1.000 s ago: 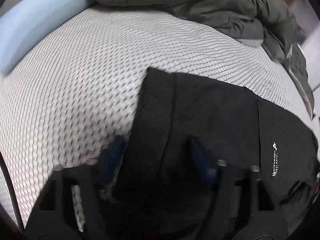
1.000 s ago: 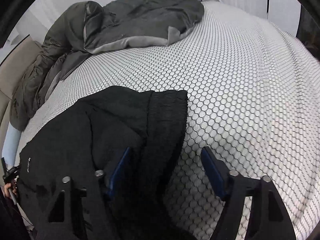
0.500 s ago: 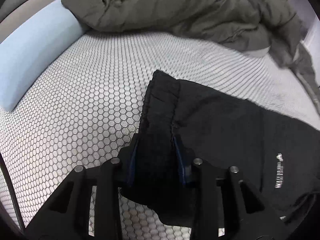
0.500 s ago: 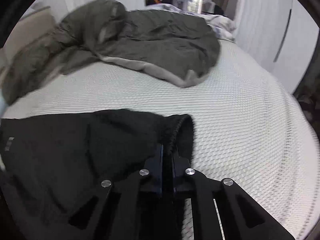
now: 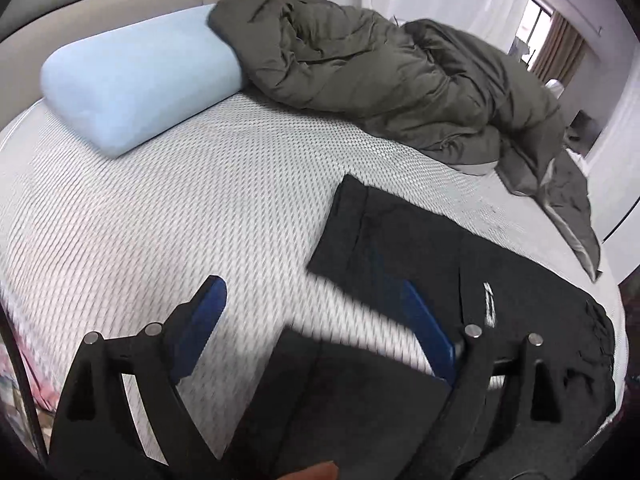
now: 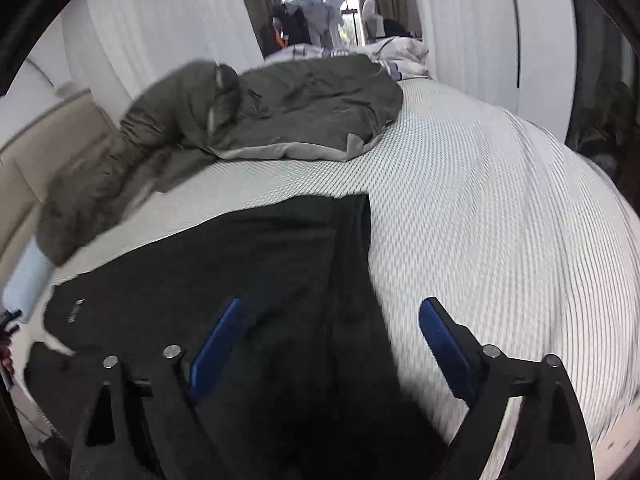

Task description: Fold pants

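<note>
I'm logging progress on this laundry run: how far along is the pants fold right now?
Done: the black pants lie flat on the bed, seemingly folded over. In hand: nothing; the left gripper and right gripper have just been opening and hold no cloth. Left: possibly another fold; I cannot tell.

A home bedroom: bed, pillow, rumpled duvet.

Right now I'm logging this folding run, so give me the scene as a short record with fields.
surface: bed with a white honeycomb cover
garment: black pants lying flat on the bed
left gripper: open, fingers just spread, nothing between them
right gripper: open, fingers just spread, above the pants' edge, not gripping
other items: blue pillow, olive quilt bunched at the far side
</note>
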The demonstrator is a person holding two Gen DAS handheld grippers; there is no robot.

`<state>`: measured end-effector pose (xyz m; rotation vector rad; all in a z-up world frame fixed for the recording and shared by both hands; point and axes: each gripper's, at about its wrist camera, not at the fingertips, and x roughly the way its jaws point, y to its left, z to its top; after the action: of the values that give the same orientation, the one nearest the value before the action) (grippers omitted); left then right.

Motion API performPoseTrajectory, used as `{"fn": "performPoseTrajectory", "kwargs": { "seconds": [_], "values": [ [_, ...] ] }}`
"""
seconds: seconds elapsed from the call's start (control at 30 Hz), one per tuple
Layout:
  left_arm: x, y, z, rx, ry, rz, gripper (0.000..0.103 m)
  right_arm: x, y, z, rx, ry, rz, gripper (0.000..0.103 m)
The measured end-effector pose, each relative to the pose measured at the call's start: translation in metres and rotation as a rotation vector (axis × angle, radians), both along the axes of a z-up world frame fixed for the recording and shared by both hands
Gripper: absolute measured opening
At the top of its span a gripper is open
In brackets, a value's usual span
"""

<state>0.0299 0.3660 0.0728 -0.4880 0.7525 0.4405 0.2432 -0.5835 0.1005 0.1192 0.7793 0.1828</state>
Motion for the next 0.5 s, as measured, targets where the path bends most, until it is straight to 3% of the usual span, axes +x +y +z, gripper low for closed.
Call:
{"fn": "performPoseTrajectory", "kwargs": {
  "seconds": [0.23,0.33,0.5],
  "values": [
    [-0.112,-0.031,-0.045,-0.218,-0.084,0.029,0.087,-0.103,-0.02,-0.034,0.121,-0.017,-0.058,0.099],
    [-0.129,-0.044,-0.061,-0.266,-0.116,0.004,0.081,-0.125,-0.03,-0.047,0.16,0.004,-0.088,0.099],
    [-0.133,-0.052,-0.083,-0.323,-0.12,-0.033,0.081,-0.145,-0.041,-0.054,0.206,0.012,-0.1,0.099]
  ]
}}
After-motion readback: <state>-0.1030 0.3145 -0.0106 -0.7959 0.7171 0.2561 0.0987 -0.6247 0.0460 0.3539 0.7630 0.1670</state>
